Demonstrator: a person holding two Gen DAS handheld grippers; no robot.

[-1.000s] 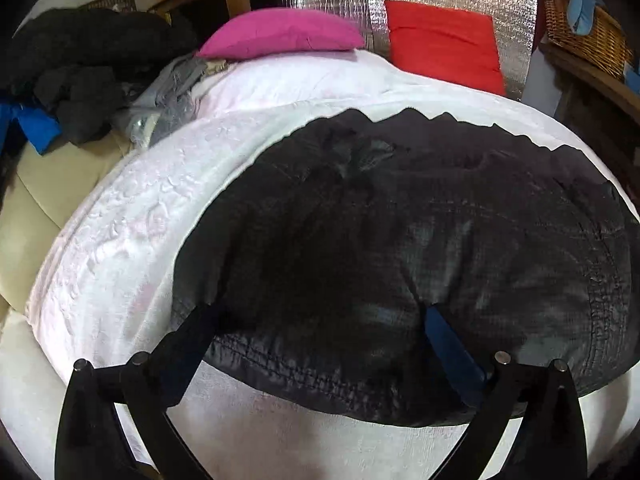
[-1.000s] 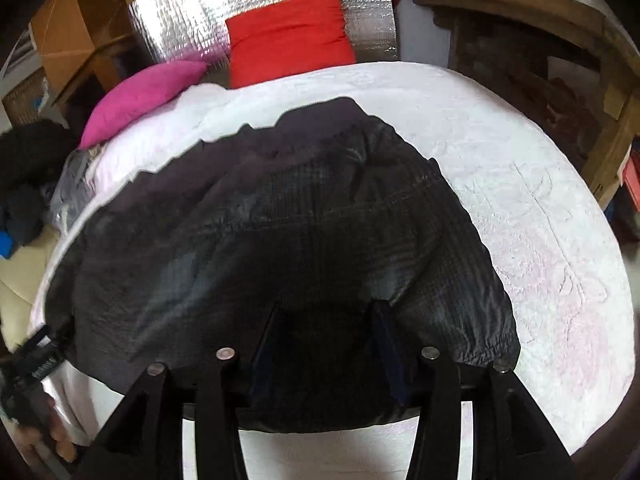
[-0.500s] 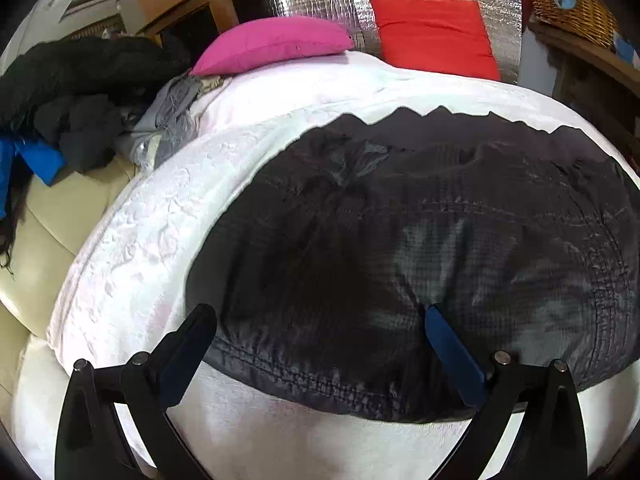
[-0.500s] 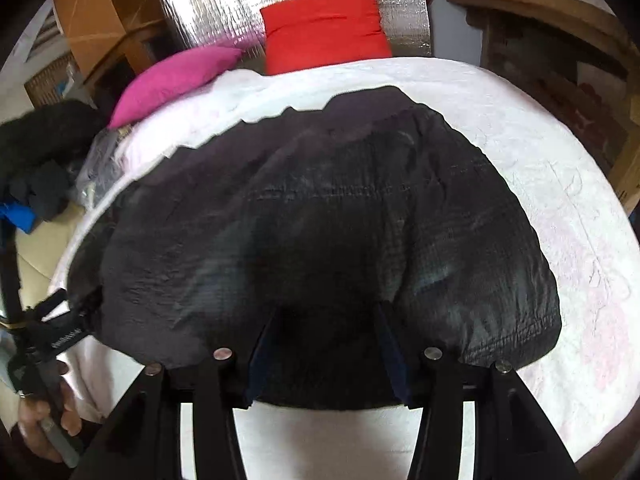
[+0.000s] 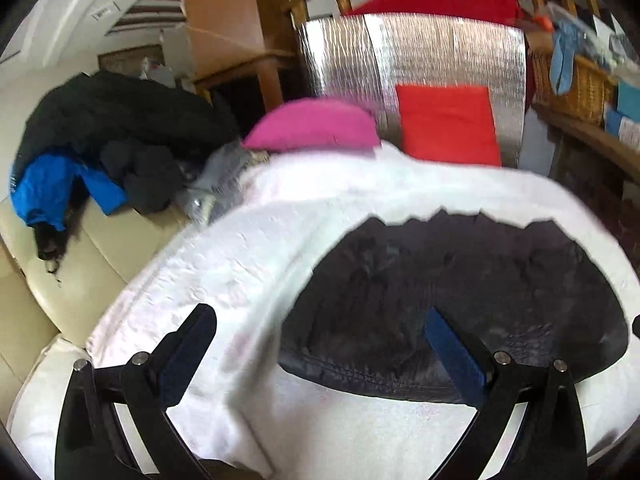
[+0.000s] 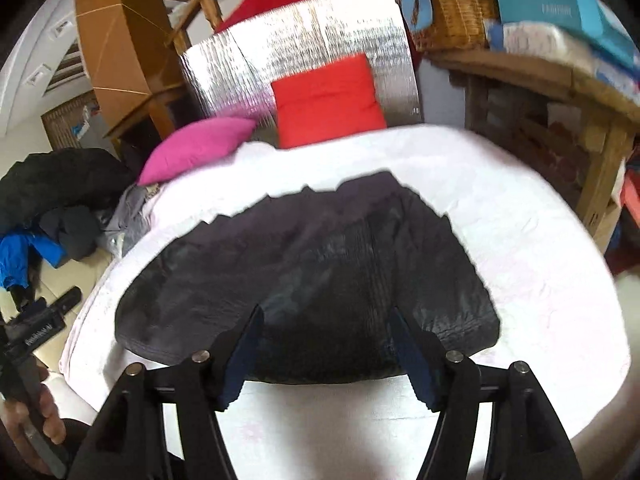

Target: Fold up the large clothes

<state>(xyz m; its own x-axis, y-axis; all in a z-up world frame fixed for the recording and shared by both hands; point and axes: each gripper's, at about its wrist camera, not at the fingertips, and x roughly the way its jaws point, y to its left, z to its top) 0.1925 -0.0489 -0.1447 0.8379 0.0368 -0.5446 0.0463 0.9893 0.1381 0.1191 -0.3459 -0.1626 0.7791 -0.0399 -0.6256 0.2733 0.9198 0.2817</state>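
A black quilted garment (image 5: 472, 304) lies folded flat on the white bed cover (image 5: 224, 280). My left gripper (image 5: 320, 332) hangs above its near left edge, open wide, with nothing pressed between its blue pads (image 5: 452, 344). In the right wrist view the same garment (image 6: 320, 264) spreads across the cover (image 6: 540, 280). My right gripper (image 6: 326, 340) is raised over its near hem, and its jaws are opening with nothing held. The left gripper (image 6: 36, 332) and the hand holding it (image 6: 44, 416) show at that view's lower left.
A pink pillow (image 5: 316, 128) and a red cushion (image 5: 448, 124) lean on a silver foil mat (image 5: 420, 52) at the bed's head. Dark clothes and a blue jacket (image 5: 52, 188) are piled on a cream seat at the left. At the right stands a wooden shelf (image 6: 532, 92) with a wicker basket (image 6: 456, 16).
Both grippers have lifted and drawn back from the garment, so more of the room shows. The right jaws have widened. The garment stays flat on the bed.
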